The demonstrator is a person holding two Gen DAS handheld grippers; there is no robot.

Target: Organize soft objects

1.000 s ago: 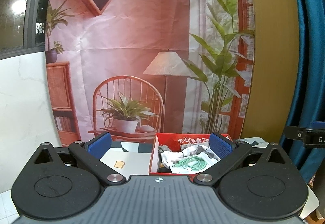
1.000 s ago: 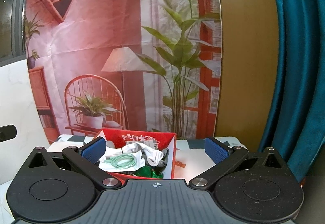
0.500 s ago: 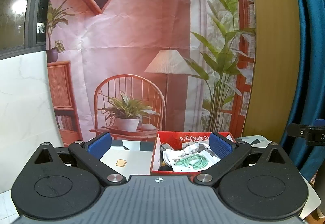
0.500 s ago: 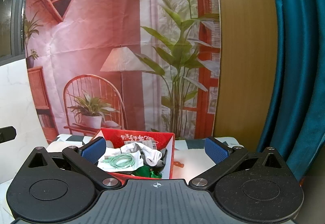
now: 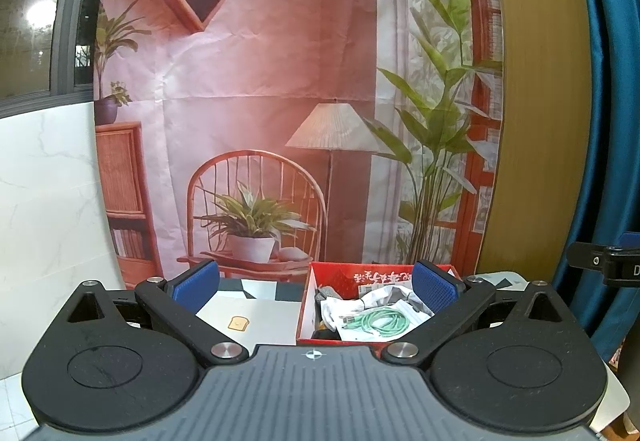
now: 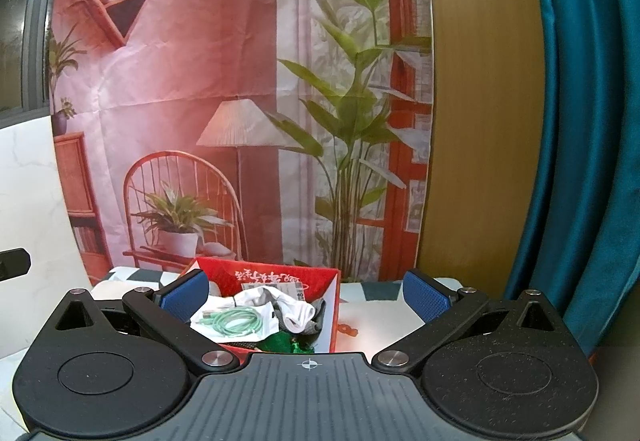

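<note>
Box: red carton (image 5: 306, 305) stands on the table (image 5: 256, 311), filled with soft things, its printed inner wall facing both cameras.
Contents: coiled green cable (image 5: 382, 320) lies on top of a white cloth (image 5: 376, 299); grey fabric (image 5: 326, 293) shows at the back, green foil-like material (image 6: 286, 343) at the near edge in the right wrist view.
Left claw (image 5: 315, 287): released, blue pads spread wide, empty, held back from the box.
Right claw (image 6: 306, 295): released too, grasping nothing, the box seen between its fingers toward the left one.
Table: pale top with a small toast sticker (image 5: 238, 323) left of the box; a small orange item (image 6: 347, 329) lies right of it.
Backdrop: printed room scene (image 5: 256, 101) hangs behind; teal curtain (image 6: 580, 121) at right.
</note>
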